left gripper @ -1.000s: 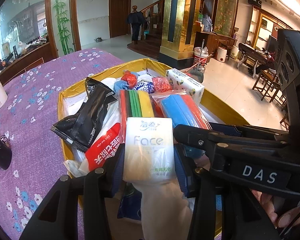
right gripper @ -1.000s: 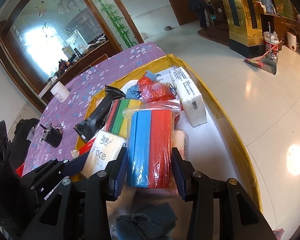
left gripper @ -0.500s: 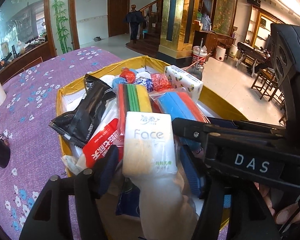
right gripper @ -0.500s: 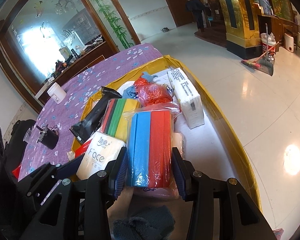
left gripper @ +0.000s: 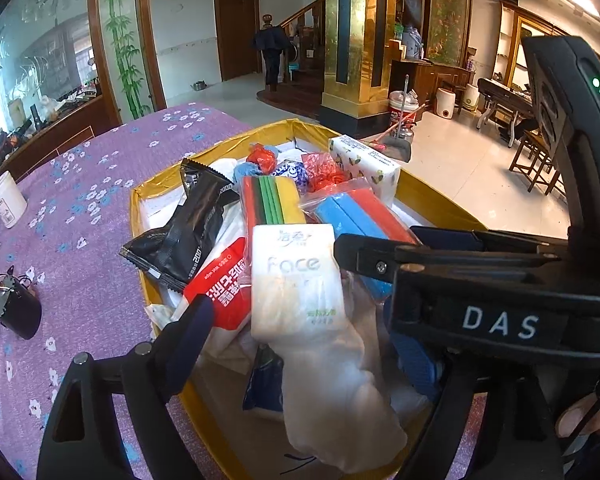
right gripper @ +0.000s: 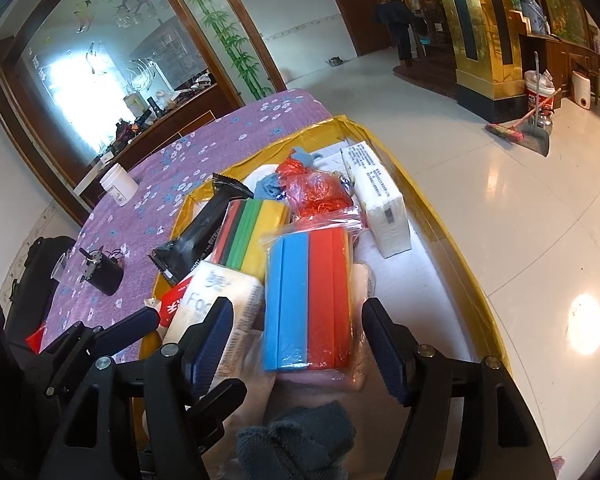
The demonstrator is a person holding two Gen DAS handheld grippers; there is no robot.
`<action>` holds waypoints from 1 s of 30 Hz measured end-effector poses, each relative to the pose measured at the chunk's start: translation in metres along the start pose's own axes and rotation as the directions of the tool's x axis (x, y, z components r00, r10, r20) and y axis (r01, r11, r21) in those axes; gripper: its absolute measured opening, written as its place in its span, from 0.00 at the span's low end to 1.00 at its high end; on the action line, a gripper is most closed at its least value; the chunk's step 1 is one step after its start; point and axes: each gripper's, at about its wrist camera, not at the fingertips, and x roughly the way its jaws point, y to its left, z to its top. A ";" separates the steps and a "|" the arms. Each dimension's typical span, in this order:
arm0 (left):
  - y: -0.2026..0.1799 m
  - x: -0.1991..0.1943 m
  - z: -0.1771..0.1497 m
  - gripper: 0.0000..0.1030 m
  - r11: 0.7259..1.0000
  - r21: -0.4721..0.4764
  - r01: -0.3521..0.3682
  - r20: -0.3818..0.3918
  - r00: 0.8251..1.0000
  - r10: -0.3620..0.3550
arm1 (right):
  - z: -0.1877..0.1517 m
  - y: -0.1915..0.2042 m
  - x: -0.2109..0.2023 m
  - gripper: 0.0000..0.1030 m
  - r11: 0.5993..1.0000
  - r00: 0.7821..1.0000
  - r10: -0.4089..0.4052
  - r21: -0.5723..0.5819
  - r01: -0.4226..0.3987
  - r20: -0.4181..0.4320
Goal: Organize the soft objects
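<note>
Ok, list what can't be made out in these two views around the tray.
- Left wrist view: the left tool's right finger, hidden behind the other tool's black body.
- Left wrist view: the dark blue packet, mostly covered by the white cloth.
- Right wrist view: small print on the white tissue pack, too small to read.
- Both views: the tray's near edge, hidden by the tools.

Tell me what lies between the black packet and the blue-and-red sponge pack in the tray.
In the right wrist view, a red-green-yellow sponge pack lies between the black packet and the blue-and-red sponge pack.
</note>
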 end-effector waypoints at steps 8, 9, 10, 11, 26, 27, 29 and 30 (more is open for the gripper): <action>0.007 -0.006 -0.002 0.84 1.000 -0.015 -0.008 0.002 1.000 0.008 | 0.001 0.010 -0.008 0.73 1.000 1.000 -0.002 -0.016 0.002 0.016; 0.009 -0.007 -0.002 0.85 1.000 -0.019 -0.008 0.002 1.000 0.008 | 0.001 0.011 -0.008 0.74 1.000 1.000 -0.003 -0.017 0.003 0.017; 0.010 -0.008 -0.002 0.85 1.000 -0.023 -0.008 0.003 1.000 0.008 | 0.001 0.012 -0.009 0.74 1.000 1.000 -0.003 -0.019 0.004 0.019; 0.011 -0.008 -0.002 0.85 1.000 -0.026 -0.009 0.002 1.000 0.009 | 0.001 0.013 -0.010 0.74 1.000 1.000 -0.004 -0.020 0.004 0.019; 0.021 -0.015 -0.004 0.89 0.998 -0.063 0.010 0.005 1.000 -0.010 | 0.001 0.023 -0.015 0.75 1.000 0.999 -0.004 -0.030 0.005 0.035; 0.022 -0.015 -0.004 0.89 0.998 -0.068 0.011 0.005 1.000 -0.011 | 0.001 0.023 -0.016 0.75 1.000 0.999 -0.003 -0.029 0.004 0.034; 0.024 -0.015 -0.004 0.89 0.997 -0.078 0.014 0.004 1.000 -0.014 | 0.001 0.024 -0.017 0.75 1.000 0.999 -0.003 -0.028 0.004 0.033; 0.025 -0.015 -0.004 0.89 0.997 -0.081 0.015 0.005 1.000 -0.014 | 0.001 0.024 -0.016 0.75 1.000 0.999 -0.003 -0.028 0.004 0.034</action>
